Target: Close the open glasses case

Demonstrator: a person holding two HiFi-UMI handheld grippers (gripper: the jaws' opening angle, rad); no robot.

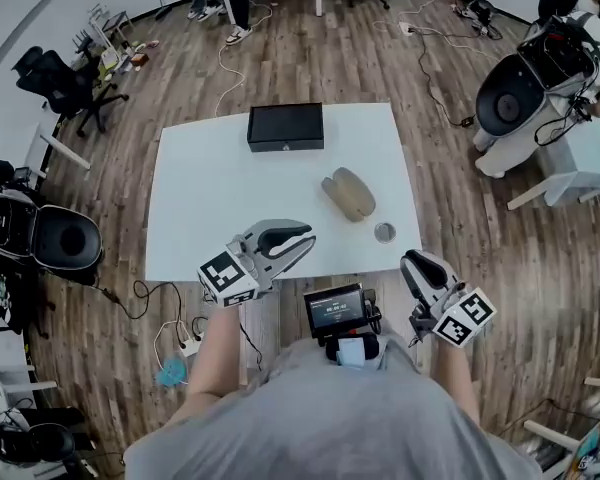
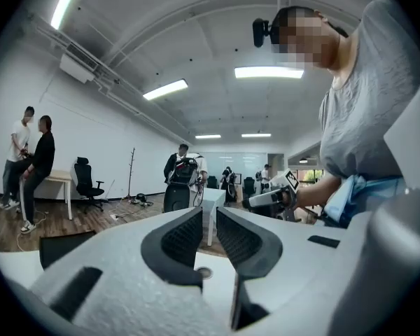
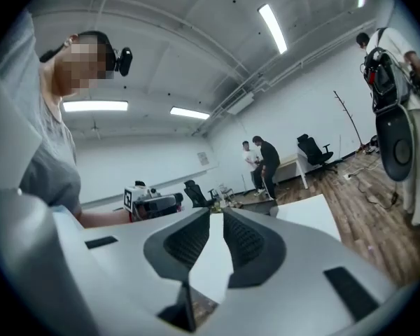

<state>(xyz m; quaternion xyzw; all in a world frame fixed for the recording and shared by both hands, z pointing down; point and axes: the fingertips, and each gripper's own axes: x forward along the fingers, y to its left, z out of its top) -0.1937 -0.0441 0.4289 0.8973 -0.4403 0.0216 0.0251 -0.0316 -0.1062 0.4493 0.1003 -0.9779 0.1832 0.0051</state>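
Observation:
The tan glasses case (image 1: 348,194) lies right of the middle of the white table (image 1: 210,198); it shows as two oval halves side by side. My left gripper (image 1: 310,240) hovers over the table's near edge, well short of the case, jaws drawn together with only a thin slit and nothing between them. My right gripper (image 1: 408,263) hangs just off the near right corner, jaws likewise together and empty. In the left gripper view the left gripper (image 2: 208,212) points across the table toward the right gripper (image 2: 269,198). The right gripper view shows the right gripper (image 3: 217,214) empty, the left gripper (image 3: 150,203) beyond.
A black box (image 1: 285,127) sits at the table's far edge. A small round metal piece (image 1: 384,232) lies near the front right, close to the case. Office chairs, cables and machines ring the table on the wood floor. Other people stand far off.

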